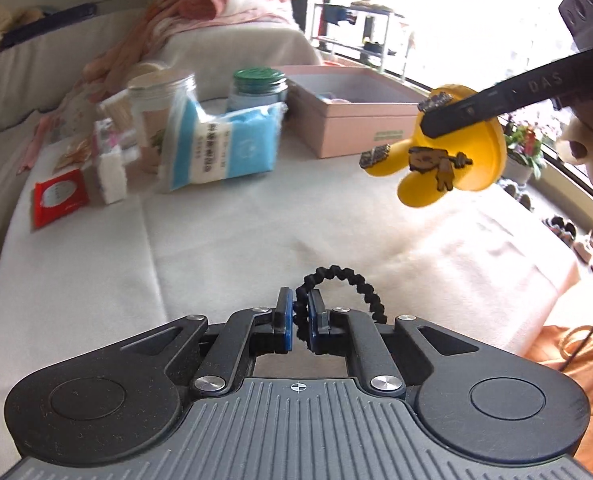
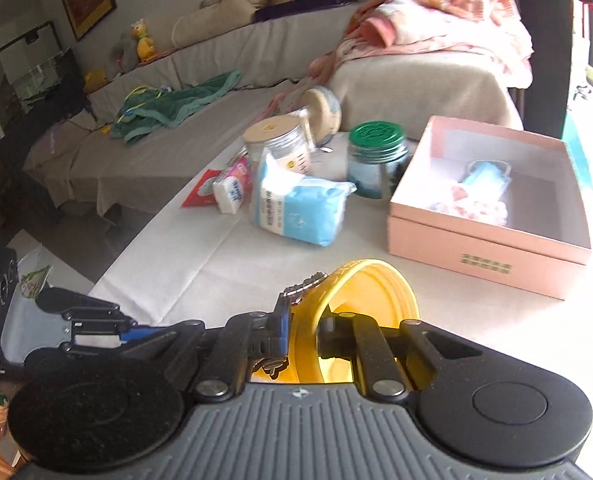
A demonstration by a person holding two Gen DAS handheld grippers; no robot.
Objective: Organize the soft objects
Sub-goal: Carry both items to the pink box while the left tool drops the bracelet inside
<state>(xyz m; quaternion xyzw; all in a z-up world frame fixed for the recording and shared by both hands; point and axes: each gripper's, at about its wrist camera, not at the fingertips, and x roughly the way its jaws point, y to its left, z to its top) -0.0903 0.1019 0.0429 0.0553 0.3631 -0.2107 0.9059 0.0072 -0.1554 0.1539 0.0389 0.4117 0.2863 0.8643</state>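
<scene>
Black braided hair tie point(image 1: 342, 288): light, limp, stretchy; pinched in left gripper point(image 1: 301, 320) above the white table point(image 1: 216, 248). Yellow rubbery toy point(image 2: 360, 312): clamped by right gripper point(image 2: 302, 334) at its rim.

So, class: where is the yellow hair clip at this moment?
The yellow hair clip is off the table, clamped in the right hand-held gripper; in the left wrist view it hangs at the right, beside the pink box.

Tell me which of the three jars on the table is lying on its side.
The jar at the back, behind the other two. Its pale round end faces the right wrist camera, while the cork-lidded jar and the green-lidded jar both stand upright.
</scene>
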